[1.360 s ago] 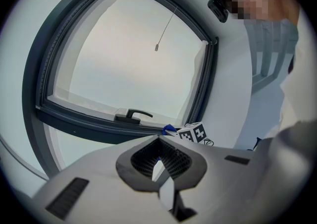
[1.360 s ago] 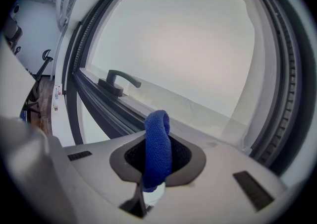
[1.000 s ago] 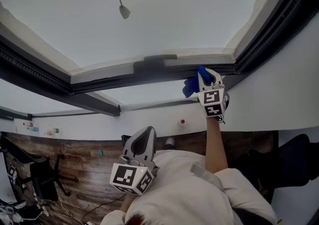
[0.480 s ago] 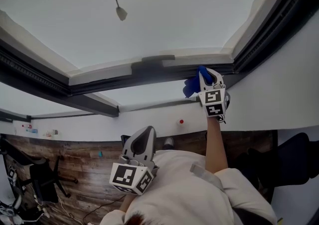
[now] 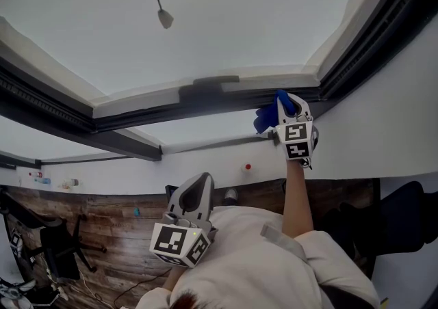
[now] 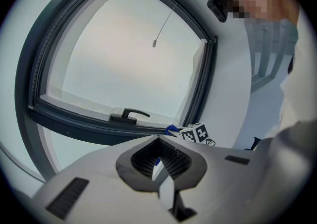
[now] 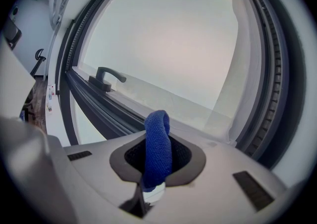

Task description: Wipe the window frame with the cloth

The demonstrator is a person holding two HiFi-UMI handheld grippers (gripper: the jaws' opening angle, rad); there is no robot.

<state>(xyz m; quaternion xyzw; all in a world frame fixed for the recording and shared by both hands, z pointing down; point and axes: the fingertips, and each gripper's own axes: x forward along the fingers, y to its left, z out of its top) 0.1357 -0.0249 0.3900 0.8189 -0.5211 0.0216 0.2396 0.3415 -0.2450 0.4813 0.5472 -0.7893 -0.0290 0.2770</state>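
A dark grey window frame [image 5: 205,99] runs across the head view, and its lower rail carries a handle [image 5: 209,83]. My right gripper [image 5: 286,108] is shut on a blue cloth [image 5: 265,119], which is pressed against that rail near the frame's right corner. In the right gripper view the cloth [image 7: 157,139] sticks up out of the right gripper [image 7: 157,168], with the rail [image 7: 99,106] and handle [image 7: 106,77] beyond it. My left gripper [image 5: 197,188] hangs low by the person's chest, shut with nothing in it. From the left gripper [image 6: 161,168], the cloth [image 6: 172,129] shows far off.
A pull cord with a small weight [image 5: 165,18] hangs in front of the glass. White wall [image 5: 356,143] lies below and right of the frame. Far below are a wooden floor [image 5: 102,232] and an office chair [image 5: 58,246]. The person's torso [image 5: 260,266] fills the bottom of the view.
My right gripper has slid the cloth a little to the right along the lower rail. The left gripper has stayed where it was.
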